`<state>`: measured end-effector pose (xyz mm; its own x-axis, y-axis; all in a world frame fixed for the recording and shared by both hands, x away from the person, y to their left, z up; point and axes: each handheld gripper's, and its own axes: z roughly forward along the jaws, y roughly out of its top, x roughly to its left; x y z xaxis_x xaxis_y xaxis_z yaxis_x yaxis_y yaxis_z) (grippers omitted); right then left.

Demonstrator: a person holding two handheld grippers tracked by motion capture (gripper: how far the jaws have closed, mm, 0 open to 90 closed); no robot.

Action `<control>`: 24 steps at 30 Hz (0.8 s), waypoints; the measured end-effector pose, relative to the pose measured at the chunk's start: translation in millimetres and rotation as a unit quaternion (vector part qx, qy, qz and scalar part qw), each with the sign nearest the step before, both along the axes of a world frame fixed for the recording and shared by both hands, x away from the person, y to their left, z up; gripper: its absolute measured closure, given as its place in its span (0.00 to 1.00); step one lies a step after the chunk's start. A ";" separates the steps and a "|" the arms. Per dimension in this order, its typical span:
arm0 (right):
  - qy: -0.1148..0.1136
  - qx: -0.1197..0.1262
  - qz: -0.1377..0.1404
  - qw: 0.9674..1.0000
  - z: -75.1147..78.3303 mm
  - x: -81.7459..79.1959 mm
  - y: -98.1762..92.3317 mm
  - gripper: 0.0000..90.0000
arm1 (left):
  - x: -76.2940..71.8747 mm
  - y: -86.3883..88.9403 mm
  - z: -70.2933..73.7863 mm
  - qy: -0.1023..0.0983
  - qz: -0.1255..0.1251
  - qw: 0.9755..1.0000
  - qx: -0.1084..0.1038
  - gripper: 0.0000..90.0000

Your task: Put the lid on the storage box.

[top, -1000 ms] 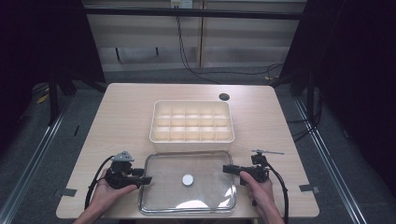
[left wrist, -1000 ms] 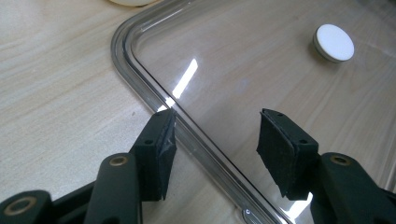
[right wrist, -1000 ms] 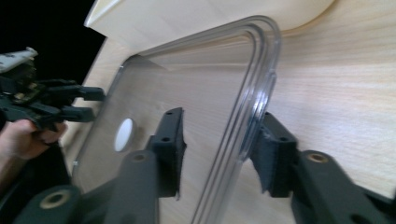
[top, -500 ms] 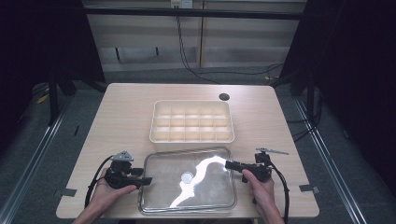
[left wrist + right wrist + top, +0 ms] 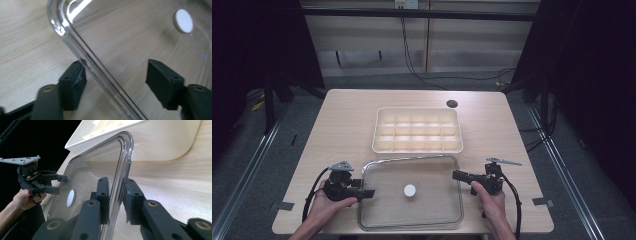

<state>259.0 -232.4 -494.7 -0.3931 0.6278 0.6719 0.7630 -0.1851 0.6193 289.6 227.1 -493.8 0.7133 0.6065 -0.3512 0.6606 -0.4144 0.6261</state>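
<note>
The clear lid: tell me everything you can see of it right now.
The clear lid is a see-through, plastic-looking rounded rectangle with a raised rim and a white disc at its middle. It lies on the table's near edge, before the cream tray. The right hand-held gripper pinches its rim; the left hand-held gripper straddles the opposite rim, jaws just opened.

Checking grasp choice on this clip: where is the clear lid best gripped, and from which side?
Probably the raised rim of the clear lid, from its short ends, jaws level. It is flat and wide, so only the thin edge fits between pads. The right gripper is shut on that rim; the left gripper straddles the opposite edge, jaws just opening.
</note>
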 end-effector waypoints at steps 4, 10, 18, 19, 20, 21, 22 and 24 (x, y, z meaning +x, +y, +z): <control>0.001 -0.004 -0.002 1.000 -0.6 0.6 0.1 0.84 | 0.3 0.7 0.4 0.003 0.001 1.000 -0.004 0.40; 0.000 -0.023 -0.008 1.000 -1.1 0.5 -0.7 0.82 | 3.1 6.3 4.2 -0.003 0.015 0.999 -0.030 0.52; -0.006 -0.030 -0.005 1.000 -0.8 -0.1 0.1 0.79 | 2.2 8.9 8.0 -0.009 0.022 0.999 -0.043 0.58; -0.005 -0.032 -0.006 0.999 -1.3 0.1 0.7 0.78 | 2.2 8.8 8.1 -0.009 0.022 0.999 -0.042 0.59; -0.003 -0.033 -0.008 0.999 -2.1 0.4 1.3 0.78 | 2.2 8.7 8.0 -0.008 0.022 0.999 -0.042 0.59; -0.001 -0.035 -0.006 0.999 -2.8 0.7 1.5 0.75 | 1.9 8.4 8.2 -0.009 0.023 0.999 -0.042 0.59; 0.004 -0.037 -0.005 0.999 -3.6 1.2 2.6 0.74 | 1.6 8.2 8.7 -0.009 0.023 0.999 -0.043 0.59; 0.007 -0.042 -0.005 0.999 -4.5 1.8 3.4 0.74 | 1.4 8.8 10.2 -0.010 0.022 0.999 -0.044 0.60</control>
<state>260.8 -229.0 -499.2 -0.3781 0.6854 0.6223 0.7698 -0.1407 0.6226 291.0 236.0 -483.6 0.6940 0.6049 -0.3904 0.6641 -0.3285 0.6716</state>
